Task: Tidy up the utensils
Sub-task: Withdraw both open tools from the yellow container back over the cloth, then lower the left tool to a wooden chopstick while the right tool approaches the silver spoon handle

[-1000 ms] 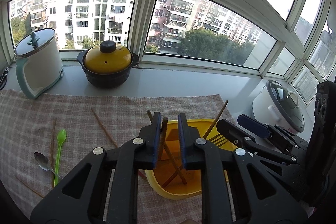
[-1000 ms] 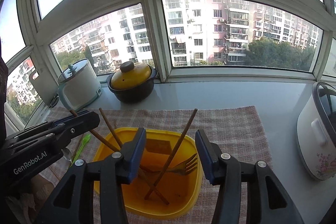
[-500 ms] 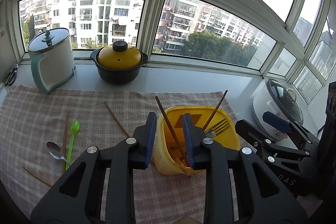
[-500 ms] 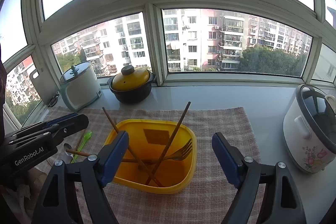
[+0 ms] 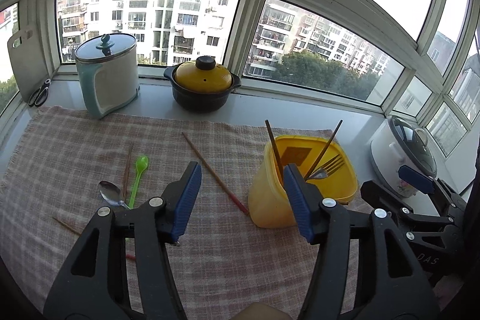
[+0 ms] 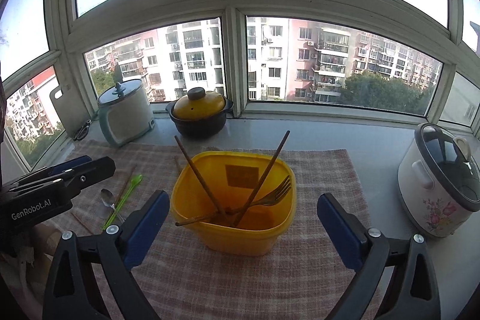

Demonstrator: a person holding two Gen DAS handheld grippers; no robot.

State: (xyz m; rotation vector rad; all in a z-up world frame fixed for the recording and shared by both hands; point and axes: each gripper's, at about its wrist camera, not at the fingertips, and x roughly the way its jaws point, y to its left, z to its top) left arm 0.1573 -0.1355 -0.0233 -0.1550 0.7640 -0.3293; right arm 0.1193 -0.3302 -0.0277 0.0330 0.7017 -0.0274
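Observation:
A yellow plastic tub stands on the checked cloth. It holds two leaning wooden chopsticks, a third lying low, and a metal fork. My right gripper is just in front of the tub, its jaws opening very wide with nothing touching the pads. My left gripper is to the left of the tub, jaws opening and nothing between them. Loose on the cloth lie a chopstick, a green plastic spoon, a metal spoon and two more chopsticks.
On the sill behind the cloth stand a white and teal pot and a black casserole with a yellow lid. A white rice cooker stands at the right. Scissors and a cutting board are at the far left.
The left gripper let go of a chopstick into the tub, then drew back and to the left while opening. The right gripper also pulled back and spread its jaws wide.

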